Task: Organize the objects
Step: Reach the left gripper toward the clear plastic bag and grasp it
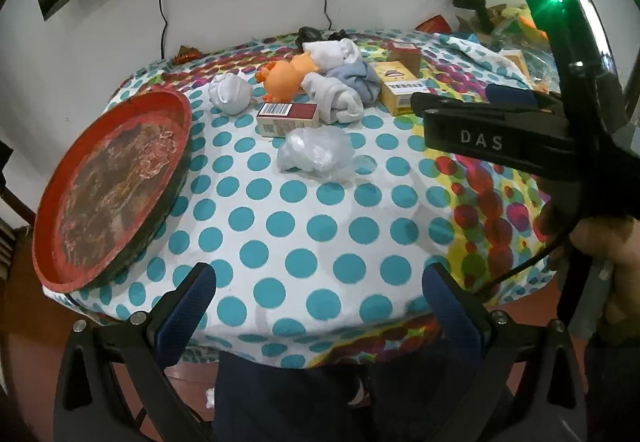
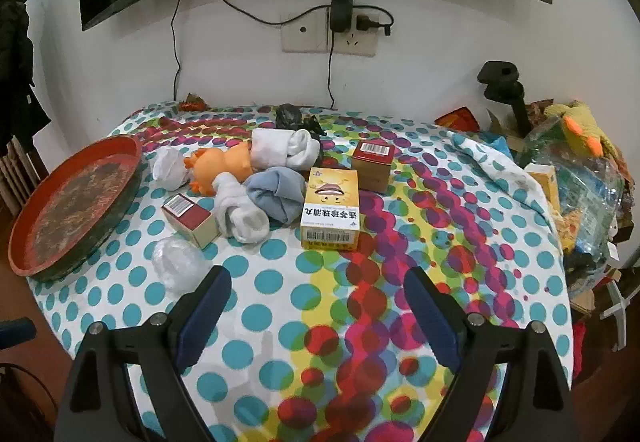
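A pile lies at the far middle of the polka-dot tablecloth (image 2: 280, 322): an orange toy (image 2: 220, 162), rolled white socks (image 2: 286, 148), a grey sock roll (image 2: 240, 214) and a blue-grey cloth (image 2: 280, 192). Beside them sit a yellow box (image 2: 330, 214), a brown box (image 2: 372, 166), a red-and-cream box (image 1: 286, 114), a crumpled clear bag (image 1: 316, 152) and a white wad (image 1: 230, 92). A round red tray (image 1: 112, 182) rests at the left edge. My left gripper (image 1: 320, 282) hangs open over the near cloth, holding nothing. My right gripper (image 2: 318, 290) is open and empty too, short of the yellow box.
In the left wrist view the right gripper (image 1: 452, 110) reaches in from the right, held by a hand (image 1: 600, 262). Bags and a yellow plush (image 2: 580, 126) are heaped past the table's right edge, by a black stand (image 2: 504, 82). Cables run to a wall socket (image 2: 328, 34) under a screen.
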### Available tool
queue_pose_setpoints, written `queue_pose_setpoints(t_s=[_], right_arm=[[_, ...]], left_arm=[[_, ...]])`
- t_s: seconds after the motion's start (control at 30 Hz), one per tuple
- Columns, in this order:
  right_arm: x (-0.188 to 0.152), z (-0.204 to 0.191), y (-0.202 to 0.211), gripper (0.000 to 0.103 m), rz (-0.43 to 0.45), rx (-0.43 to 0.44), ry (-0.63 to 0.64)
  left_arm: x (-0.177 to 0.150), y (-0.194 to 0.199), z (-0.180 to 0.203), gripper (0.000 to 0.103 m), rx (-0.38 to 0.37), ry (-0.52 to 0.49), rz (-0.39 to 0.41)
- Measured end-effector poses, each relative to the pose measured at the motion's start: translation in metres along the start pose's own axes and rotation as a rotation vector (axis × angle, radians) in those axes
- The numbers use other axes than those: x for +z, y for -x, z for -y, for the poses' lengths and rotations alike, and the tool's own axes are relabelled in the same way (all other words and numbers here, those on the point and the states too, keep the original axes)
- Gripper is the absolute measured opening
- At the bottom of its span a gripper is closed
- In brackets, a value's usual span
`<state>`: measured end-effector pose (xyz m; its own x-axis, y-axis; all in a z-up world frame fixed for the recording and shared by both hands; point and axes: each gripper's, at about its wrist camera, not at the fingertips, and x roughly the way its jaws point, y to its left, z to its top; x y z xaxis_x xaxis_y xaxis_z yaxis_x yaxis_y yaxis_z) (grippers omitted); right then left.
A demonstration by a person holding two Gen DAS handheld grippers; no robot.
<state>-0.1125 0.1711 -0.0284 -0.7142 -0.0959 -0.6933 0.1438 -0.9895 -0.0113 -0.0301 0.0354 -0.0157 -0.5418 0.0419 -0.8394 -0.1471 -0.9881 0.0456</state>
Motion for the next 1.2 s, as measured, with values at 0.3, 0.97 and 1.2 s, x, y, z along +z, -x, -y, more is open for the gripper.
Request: queue_pose_setpoints(t_s=[0.3, 0.97, 1.2], right_arm=[[0.015, -0.001, -0.040, 0.091, -0.028, -0.006, 0.007], [0.029, 0.016, -0.099, 0.069, -0.059, -0.042, 0.038], [0.028, 0.027, -0.103, 0.052, -0.078, 0.011, 0.007]], left_arm=[[0.017, -0.022, -0.016, 0.103, 0.004, 0.057, -0.014], [0.047, -0.071, -0.029, 0.103, -0.037, 0.119, -0.055], [0.058, -0.087, -0.021, 0.103, -0.046, 0.121, -0.056]])
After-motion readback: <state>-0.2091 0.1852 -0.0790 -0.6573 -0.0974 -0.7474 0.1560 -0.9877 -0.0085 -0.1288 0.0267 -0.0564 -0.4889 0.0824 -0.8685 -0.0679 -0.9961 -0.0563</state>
